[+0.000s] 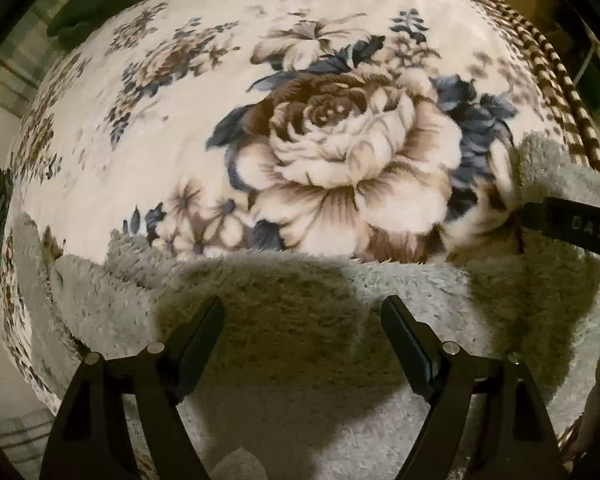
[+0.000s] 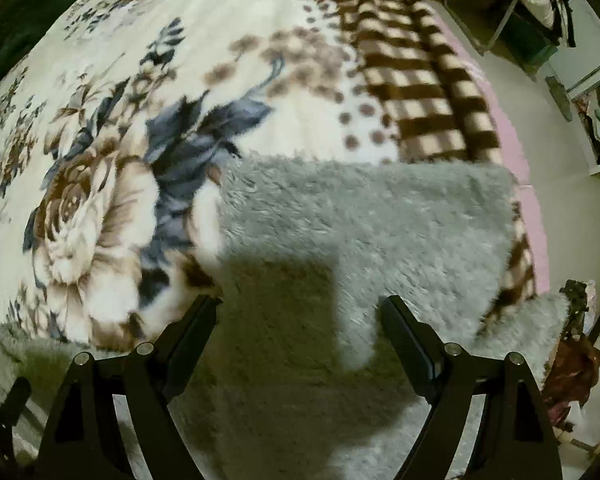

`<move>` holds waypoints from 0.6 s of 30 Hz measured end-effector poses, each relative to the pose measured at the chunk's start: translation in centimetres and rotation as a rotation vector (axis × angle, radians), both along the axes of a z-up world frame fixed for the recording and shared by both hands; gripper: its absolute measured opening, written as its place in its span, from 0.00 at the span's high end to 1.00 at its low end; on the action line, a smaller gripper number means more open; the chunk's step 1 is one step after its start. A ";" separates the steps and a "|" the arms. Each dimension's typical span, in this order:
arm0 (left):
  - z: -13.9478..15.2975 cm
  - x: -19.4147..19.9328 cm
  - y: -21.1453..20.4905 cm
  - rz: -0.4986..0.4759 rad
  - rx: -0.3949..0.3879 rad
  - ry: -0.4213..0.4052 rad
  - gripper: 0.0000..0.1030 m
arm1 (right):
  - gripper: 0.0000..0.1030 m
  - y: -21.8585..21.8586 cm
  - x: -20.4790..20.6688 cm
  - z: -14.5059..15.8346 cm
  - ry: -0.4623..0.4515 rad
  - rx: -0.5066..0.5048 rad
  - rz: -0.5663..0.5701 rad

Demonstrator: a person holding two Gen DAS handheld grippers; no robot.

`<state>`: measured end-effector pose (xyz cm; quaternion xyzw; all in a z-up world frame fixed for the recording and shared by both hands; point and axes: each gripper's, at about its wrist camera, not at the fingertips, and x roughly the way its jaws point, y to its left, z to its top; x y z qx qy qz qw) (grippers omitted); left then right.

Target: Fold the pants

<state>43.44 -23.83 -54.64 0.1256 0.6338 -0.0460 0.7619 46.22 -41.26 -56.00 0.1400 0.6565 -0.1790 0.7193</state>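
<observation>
Letters "DAS" show on the right claw [image 1: 572, 228] above grey fleece pants [image 1: 300, 300].

Black hand-held gripper [image 1: 302, 312] fingers, silver pivot pins

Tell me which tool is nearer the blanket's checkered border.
Right. The right tool hovers open over the pants beside the checkered border; the left tool sits farther off.

both wrist views steeply downward, close, sharing grey pants [image 1: 284, 320] and blanket [image 1: 204, 176]
</observation>
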 end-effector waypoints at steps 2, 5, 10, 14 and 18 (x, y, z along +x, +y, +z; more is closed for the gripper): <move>-0.1 0.0 0.0 -0.002 0.005 0.006 0.23 | 0.32 0.3 0.1 -0.6 0.013 -0.003 0.011; 0.3 -0.5 -0.1 -0.014 0.006 0.006 0.23 | 0.70 0.6 -0.3 -0.7 0.027 -0.043 0.031; 2.1 -2.4 -0.4 -0.054 -0.010 0.004 0.23 | 0.93 -1.0 -5.2 2.8 -0.075 -0.029 -0.079; 3.5 -4.3 -0.9 -0.080 -0.037 0.005 0.23 | 0.93 -3.8 -12.6 7.3 -0.169 -0.019 -0.234; 4.0 -5.9 -1.6 -0.088 -0.073 0.030 0.23 | 0.93 -7.4 -20.1 9.9 -0.195 -0.027 -0.400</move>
